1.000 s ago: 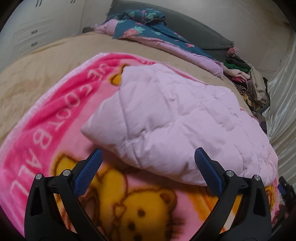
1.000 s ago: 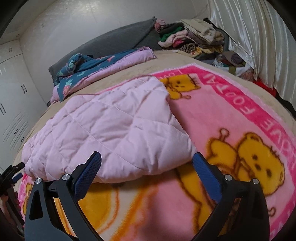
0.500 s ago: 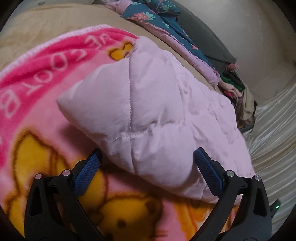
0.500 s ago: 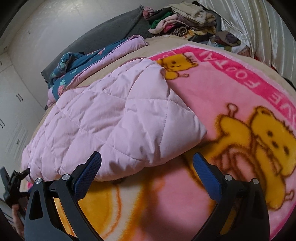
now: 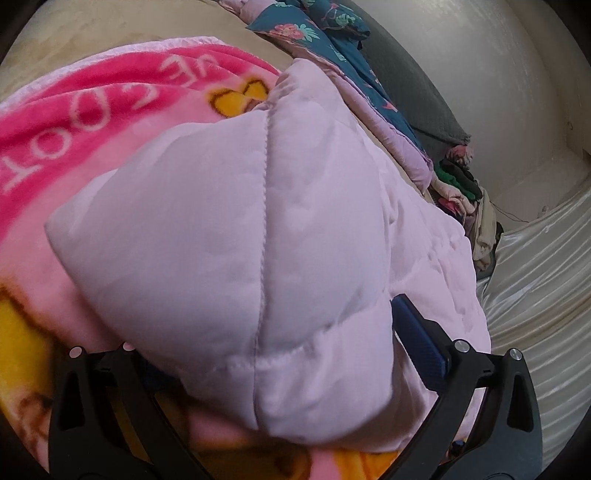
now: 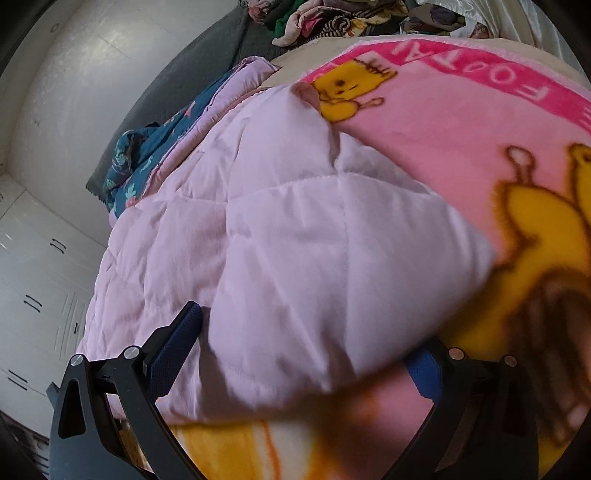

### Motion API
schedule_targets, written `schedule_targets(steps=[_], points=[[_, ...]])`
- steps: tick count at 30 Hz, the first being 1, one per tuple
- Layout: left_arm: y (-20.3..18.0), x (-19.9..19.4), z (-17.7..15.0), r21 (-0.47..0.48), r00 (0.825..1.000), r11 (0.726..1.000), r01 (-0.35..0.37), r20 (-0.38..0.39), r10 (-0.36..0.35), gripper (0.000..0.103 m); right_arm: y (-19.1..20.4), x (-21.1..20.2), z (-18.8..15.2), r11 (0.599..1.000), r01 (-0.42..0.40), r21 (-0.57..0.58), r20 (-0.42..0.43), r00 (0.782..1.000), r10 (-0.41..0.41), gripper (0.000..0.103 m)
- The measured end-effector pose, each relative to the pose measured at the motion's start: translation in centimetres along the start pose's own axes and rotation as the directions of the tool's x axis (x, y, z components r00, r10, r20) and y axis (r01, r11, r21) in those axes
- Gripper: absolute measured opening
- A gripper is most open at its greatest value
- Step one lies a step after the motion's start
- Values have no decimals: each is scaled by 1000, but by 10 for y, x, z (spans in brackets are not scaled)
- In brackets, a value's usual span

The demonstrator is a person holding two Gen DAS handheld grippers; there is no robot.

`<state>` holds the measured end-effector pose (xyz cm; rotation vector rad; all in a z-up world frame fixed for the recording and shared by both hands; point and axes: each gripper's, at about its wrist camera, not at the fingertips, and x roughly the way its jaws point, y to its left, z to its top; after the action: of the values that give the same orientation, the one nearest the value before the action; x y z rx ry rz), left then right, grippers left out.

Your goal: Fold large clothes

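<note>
Your left gripper (image 5: 284,354) has its jaws spread wide around a near corner of the pale pink quilted jacket (image 5: 258,229): one blue pad shows against the padding on the right, while the other finger is buried under the fabric, so you can't quite see whether it touches. Your right gripper (image 6: 306,350) is likewise spread, straddling the jacket's (image 6: 295,258) other near corner, with fabric bulging between the fingers. Neither has closed on the cloth. That jacket lies on the pink bear blanket (image 6: 461,140) spread over the bed. Beyond it sits a teal floral quilt (image 5: 332,48) against a gray headboard (image 5: 413,92), and a pile of clothes (image 6: 332,18) farther off.
</note>
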<state>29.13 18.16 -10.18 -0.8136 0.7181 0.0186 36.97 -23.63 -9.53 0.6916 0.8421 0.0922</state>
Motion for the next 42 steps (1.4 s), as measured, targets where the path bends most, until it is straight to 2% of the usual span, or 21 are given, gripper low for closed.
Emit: schedule_targets(steps=[8,11,13,16,18,27,32,36,42], points=[[-2,4,3,8,1000,1000,5,5,-6,95,0,16,8,999,-36,6,53,998,35,98],[-4,2,2,16,1000,1000,8,4,-8,94,2,14,8,998,-68,-7,71,995,69,82],[-6,0,2,33,1000,999,4,11,-4,91,6,11,8,995,-91,-38,76,993,94,65],[-15,-5,3,88,999,996,-22,28,19,79,16,5,8,992,-83,-94,83,992,91,55],[-23,-9,2,136,998,990,-46,44,40,68,23,1,9,988,-63,-140,89,993,76,51],[-50,-24,0,279,992,954,-106,93,83,41,49,-11,10,962,-1,-272,122,992,36,41],[-62,-35,-1,321,990,940,-118,114,85,36,61,-25,9,940,10,-340,144,989,41,38],[-73,-53,-2,355,987,927,-120,140,74,34,79,-45,4,907,25,-421,171,984,53,36],[-82,-86,-10,373,984,922,-105,172,43,34,91,-78,-7,880,9,-476,176,981,85,35]])
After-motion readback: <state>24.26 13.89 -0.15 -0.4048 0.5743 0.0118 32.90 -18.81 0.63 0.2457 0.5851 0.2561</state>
